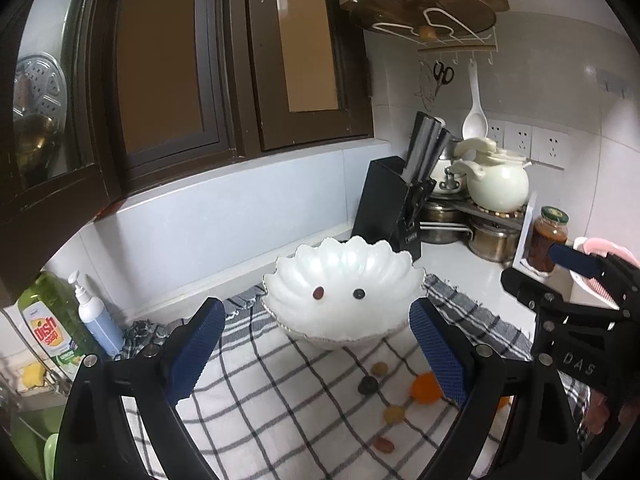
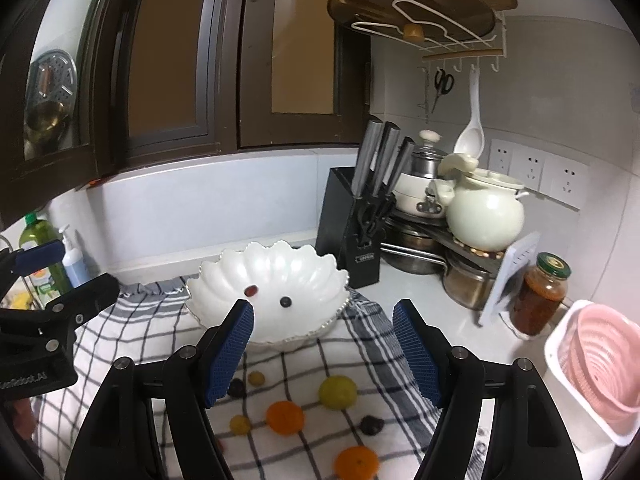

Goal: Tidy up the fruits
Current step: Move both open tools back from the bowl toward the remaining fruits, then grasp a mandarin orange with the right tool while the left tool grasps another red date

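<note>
A scalloped, pearly white bowl (image 2: 268, 292) is seen on a checked cloth (image 2: 132, 332) over the white surface (image 2: 420, 300), with two small dark fruits (image 2: 285, 301) inside. Round oranges (image 2: 285, 417) and smaller fruits are scattered before it. Both ribbed blue-padded tools, left (image 1: 316, 352) and right (image 2: 323, 354), are spread and empty.

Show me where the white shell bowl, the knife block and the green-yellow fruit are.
white shell bowl (image 2: 224, 276): right wrist view, bare left inner wall.
knife block (image 2: 340, 216): right wrist view, black front face.
green-yellow fruit (image 2: 337, 392): right wrist view, middle of its skin.
</note>
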{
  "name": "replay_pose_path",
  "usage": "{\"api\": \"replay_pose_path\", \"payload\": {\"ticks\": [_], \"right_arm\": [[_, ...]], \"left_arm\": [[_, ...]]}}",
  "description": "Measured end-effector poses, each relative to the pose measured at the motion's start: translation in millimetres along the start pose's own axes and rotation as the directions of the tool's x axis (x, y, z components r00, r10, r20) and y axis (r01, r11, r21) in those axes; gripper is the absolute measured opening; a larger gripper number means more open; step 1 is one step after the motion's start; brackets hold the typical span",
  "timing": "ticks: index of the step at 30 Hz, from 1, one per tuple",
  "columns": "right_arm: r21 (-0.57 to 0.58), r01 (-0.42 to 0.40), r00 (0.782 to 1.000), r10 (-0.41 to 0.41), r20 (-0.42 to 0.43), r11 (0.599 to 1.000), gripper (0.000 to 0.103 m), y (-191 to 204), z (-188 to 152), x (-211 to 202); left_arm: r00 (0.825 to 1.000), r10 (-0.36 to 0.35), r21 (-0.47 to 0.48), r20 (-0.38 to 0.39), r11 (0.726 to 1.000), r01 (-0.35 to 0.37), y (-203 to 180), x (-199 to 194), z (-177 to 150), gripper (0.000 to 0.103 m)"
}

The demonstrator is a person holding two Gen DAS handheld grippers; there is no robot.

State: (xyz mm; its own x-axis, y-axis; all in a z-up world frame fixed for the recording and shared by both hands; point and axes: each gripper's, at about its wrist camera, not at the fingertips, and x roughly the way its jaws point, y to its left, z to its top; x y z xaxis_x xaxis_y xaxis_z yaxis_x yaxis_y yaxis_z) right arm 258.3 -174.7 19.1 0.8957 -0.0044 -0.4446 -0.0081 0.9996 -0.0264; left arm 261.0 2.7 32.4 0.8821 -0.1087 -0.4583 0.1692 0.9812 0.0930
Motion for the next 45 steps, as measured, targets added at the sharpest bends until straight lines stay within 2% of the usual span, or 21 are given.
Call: {"api": "replay_pose_path", "payload": {"ticks": [21,33,45], "right_arm": [[-0.043,0.028,0.996,-0.031,-0.078,0.999,0.073,-16.0,-58.6,-22.3],[-0.027,0.031,0.986,-0.035,-0.163,0.999,0.073,-22.3,-94.5,-8.1],[0.000,0.028,0.967,-0.027,-0.253,1.000,0.073,-29.4,-123.1,19.1]], "left_arm": [[0.997,-0.029,0.034,-0.078,0.999,0.031,-30.8,-22.8,-69.9,0.095],[0.985,-0.045,0.028,-0.167,0.998,0.051,-41.7,0.4,-99.4,0.095],[0.963,-0.054,0.011,-0.265,0.998,0.059,-51.6,32.8,-127.5,0.094]]}}
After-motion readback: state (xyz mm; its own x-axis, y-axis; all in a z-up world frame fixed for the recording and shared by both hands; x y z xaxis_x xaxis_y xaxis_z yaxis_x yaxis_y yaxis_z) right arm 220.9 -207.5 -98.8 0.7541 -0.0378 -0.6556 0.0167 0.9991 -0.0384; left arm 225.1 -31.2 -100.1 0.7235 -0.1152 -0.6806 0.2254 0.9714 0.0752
